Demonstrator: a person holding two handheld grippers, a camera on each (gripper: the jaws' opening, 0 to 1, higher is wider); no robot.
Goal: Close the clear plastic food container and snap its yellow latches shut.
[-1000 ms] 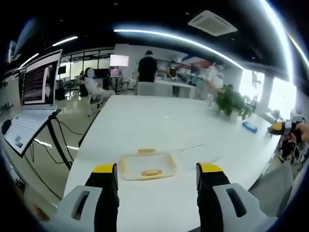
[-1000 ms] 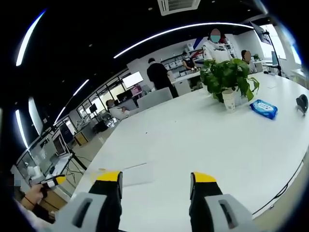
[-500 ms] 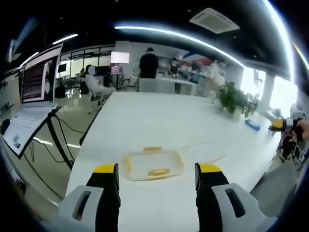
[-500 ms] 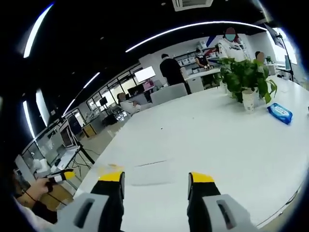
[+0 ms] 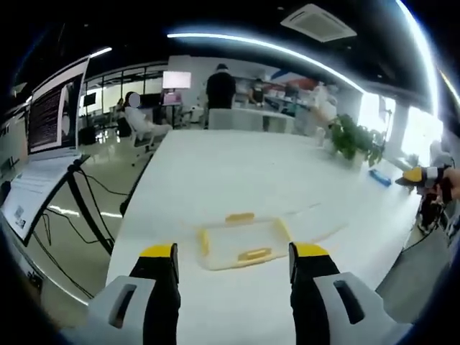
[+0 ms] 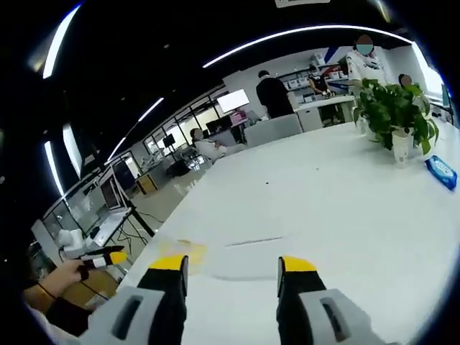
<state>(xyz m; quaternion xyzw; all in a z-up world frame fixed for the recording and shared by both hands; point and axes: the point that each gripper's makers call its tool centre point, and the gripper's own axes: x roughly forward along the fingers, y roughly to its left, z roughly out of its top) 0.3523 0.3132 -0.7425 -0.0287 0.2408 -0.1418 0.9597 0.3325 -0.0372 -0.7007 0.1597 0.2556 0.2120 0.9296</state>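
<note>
A clear shallow food container (image 5: pixel 241 241) lies flat on the white table (image 5: pixel 215 172), with one yellow latch (image 5: pixel 239 217) on its far side and another (image 5: pixel 255 253) on its near side. My left gripper (image 5: pixel 231 260) hovers open just short of it, its yellow-tipped jaws standing wide to either side. In the right gripper view the container (image 6: pixel 233 257) is a faint clear shape with a yellow latch (image 6: pixel 183 249) at its left. My right gripper (image 6: pixel 231 266) is open right before it. Whether the lid is down I cannot tell.
A laptop on a stand (image 5: pixel 43 136) is off the table's left side, over cables on the floor. A potted plant (image 6: pixel 395 108) and a blue wipes pack (image 6: pixel 440 171) sit far along the table. Several people are at the back of the room.
Both views have drifted: the container sits a little more to the right in the left gripper view and more central in the right gripper view. Both grippers stay open.
</note>
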